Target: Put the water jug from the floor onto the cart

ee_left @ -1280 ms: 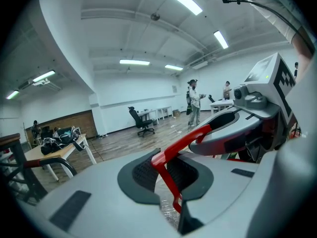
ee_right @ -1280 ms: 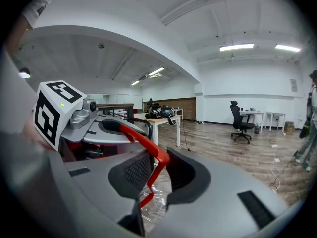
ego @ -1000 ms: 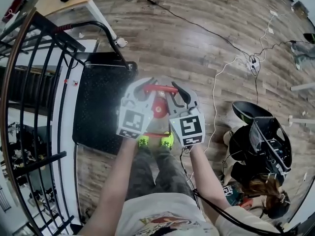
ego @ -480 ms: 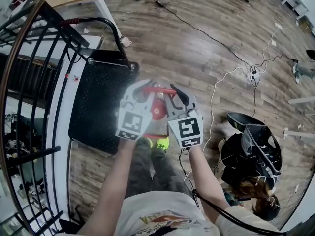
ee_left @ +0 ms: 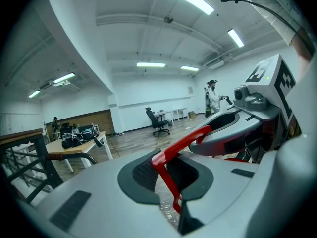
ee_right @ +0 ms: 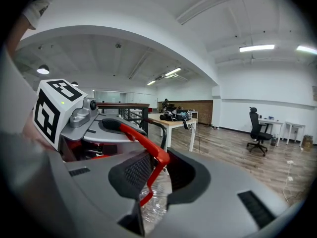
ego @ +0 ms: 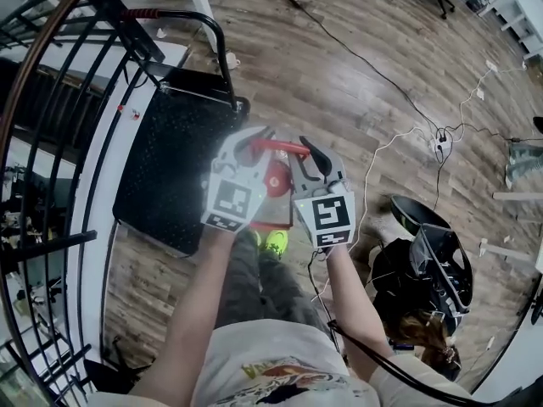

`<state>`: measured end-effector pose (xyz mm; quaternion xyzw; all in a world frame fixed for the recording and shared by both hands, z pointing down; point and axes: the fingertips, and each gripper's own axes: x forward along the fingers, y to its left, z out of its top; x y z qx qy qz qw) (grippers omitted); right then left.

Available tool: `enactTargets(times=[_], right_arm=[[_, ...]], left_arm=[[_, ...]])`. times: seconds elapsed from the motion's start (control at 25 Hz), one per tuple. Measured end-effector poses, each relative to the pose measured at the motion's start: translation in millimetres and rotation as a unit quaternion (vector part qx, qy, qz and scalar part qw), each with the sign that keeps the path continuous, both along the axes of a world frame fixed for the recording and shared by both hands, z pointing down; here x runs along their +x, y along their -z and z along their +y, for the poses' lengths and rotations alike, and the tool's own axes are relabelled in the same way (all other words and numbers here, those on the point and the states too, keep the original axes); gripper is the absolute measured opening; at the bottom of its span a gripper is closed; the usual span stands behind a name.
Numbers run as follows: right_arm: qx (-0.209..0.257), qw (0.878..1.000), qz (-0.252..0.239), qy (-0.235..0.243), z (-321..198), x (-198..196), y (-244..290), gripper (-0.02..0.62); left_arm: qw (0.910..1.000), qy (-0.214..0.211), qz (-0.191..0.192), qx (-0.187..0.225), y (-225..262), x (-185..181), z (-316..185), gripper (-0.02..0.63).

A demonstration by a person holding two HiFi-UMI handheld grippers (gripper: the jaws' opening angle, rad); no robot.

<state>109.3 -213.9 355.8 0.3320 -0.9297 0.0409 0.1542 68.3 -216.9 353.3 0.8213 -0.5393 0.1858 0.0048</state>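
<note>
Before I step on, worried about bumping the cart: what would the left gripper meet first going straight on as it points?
Beyond the red handle that the left gripper holds, probably only the wood floor; the cart lies to its left, though depth is unclear.

We are stretching both bare forearms, left (ego: 197, 299) and right (ego: 352, 303), out ahead of us. Our left hand-held gripper (ego: 253, 146) and right hand-held gripper (ego: 309, 153) are sitting just beside each other, pointing forward and slightly downward, marker cubes facing up. Each one's jaws are clamping narrowly on the red handle (ego: 277, 147), one at either end.
</note>
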Motion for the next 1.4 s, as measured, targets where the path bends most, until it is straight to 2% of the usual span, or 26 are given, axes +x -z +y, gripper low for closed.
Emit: enactTargets(times=[0.72,1.4], right_arm=[[0.0,0.999,0.011,0.048,-2.6,-103.3,-7.1,0.086],[0.001,0.993,0.005,0.121,-16.5,-246.7,-6.6,0.086]], left_arm=[[0.9987,0.048,0.015,-0.008,-8.5,-102.7,2.1,0.043],[0.9932,0.116,0.007,-0.013,-7.1,-245.1,-6.0,0.043]])
